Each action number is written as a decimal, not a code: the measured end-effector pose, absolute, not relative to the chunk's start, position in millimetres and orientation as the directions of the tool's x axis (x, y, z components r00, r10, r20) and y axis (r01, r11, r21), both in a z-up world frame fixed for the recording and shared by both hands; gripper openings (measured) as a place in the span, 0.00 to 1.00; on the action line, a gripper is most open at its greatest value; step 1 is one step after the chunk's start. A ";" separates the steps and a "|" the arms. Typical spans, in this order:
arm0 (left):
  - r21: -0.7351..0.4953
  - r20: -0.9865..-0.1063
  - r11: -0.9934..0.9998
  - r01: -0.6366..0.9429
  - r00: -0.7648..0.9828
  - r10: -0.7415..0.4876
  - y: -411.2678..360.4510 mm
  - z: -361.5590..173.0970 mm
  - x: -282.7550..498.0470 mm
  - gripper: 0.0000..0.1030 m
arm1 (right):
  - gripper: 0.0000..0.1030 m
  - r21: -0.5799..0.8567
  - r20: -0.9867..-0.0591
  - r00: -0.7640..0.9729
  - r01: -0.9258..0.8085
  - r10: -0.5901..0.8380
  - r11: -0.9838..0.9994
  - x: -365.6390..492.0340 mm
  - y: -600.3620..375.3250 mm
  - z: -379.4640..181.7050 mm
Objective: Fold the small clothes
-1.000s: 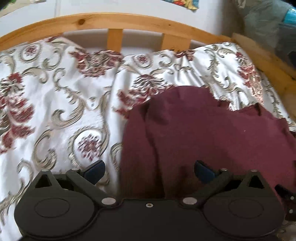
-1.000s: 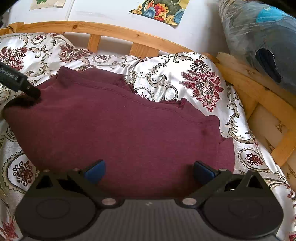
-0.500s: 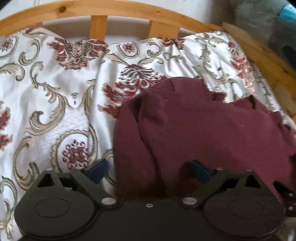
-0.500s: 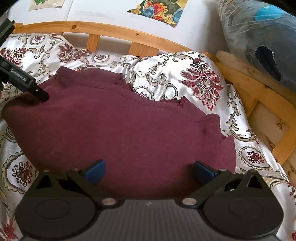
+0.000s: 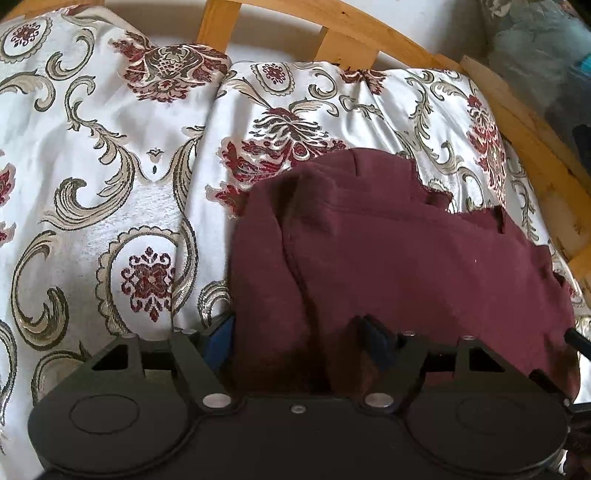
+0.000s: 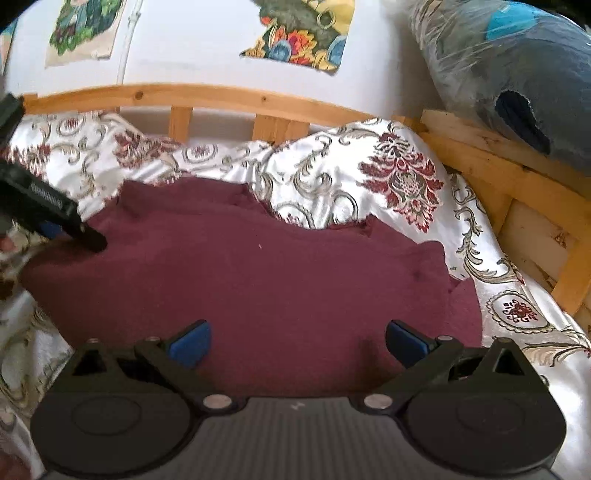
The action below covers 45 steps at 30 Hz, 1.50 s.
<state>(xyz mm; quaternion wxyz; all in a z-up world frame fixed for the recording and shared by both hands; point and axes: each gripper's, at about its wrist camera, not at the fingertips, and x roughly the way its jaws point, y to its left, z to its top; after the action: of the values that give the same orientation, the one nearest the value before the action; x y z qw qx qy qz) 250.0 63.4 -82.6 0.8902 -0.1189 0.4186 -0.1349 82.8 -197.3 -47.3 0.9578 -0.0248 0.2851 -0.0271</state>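
A maroon garment (image 5: 406,258) lies spread on the patterned bedspread (image 5: 110,147). My left gripper (image 5: 299,336) has closed in on the garment's near left corner, with bunched cloth between its blue pads. The garment fills the middle of the right wrist view (image 6: 258,280). My right gripper (image 6: 295,341) is open above the garment's near edge, with nothing between its blue pads. The left gripper (image 6: 74,230) also shows at the far left of the right wrist view, at the garment's left corner.
A wooden bed rail (image 6: 221,103) runs along the back and the right side (image 6: 517,184). A plastic-wrapped bundle (image 6: 517,74) sits at the upper right. Posters (image 6: 303,33) hang on the white wall.
My left gripper has moved onto the garment's left corner and its jaws have closed in on the cloth. My right gripper has tilted up and stays open.
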 end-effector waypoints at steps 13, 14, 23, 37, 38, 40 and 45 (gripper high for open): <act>-0.308 -0.736 0.938 0.160 0.585 -0.342 58.9 -85.0 243.9 0.79 | 1.00 -0.152 -0.564 0.823 -0.029 -0.063 0.988 96.8 -160.1 -70.3; -0.302 -0.739 0.940 0.156 0.585 -0.334 58.3 -84.8 243.5 0.78 | 1.00 -0.139 -0.569 0.820 -0.028 -0.057 0.990 97.4 -161.9 -70.0; -0.247 -0.761 0.962 0.117 0.591 -0.267 49.5 -81.2 239.0 0.67 | 1.00 -0.129 -0.577 0.814 -0.018 -0.060 0.991 96.0 -162.5 -69.6; -0.085 -0.822 0.996 0.031 0.562 -0.087 3.2 -37.8 235.1 0.14 | 1.00 -0.133 -0.593 0.803 -0.029 -0.056 0.991 98.2 -163.9 -64.5; -0.078 -0.817 0.996 0.038 0.571 -0.085 -0.5 -32.0 233.6 0.14 | 1.00 -0.134 -0.592 0.804 -0.028 -0.058 0.991 98.3 -165.5 -63.0; -0.073 -0.805 0.995 0.068 0.585 -0.099 -9.5 -18.5 230.2 0.13 | 1.00 -0.135 -0.579 0.812 -0.011 -0.070 0.991 96.8 -171.2 -57.8; -0.065 -0.760 0.982 0.179 0.628 -0.165 -42.8 19.9 220.3 0.12 | 1.00 -0.113 -0.512 0.844 0.118 -0.160 0.986 92.0 -206.7 -37.8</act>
<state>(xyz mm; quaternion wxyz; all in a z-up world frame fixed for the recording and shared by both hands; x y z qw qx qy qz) 220.3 -42.8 19.9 0.9023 0.0084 0.4204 -0.0955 92.0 -206.7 -37.8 0.9594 -0.0387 0.2698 -0.0725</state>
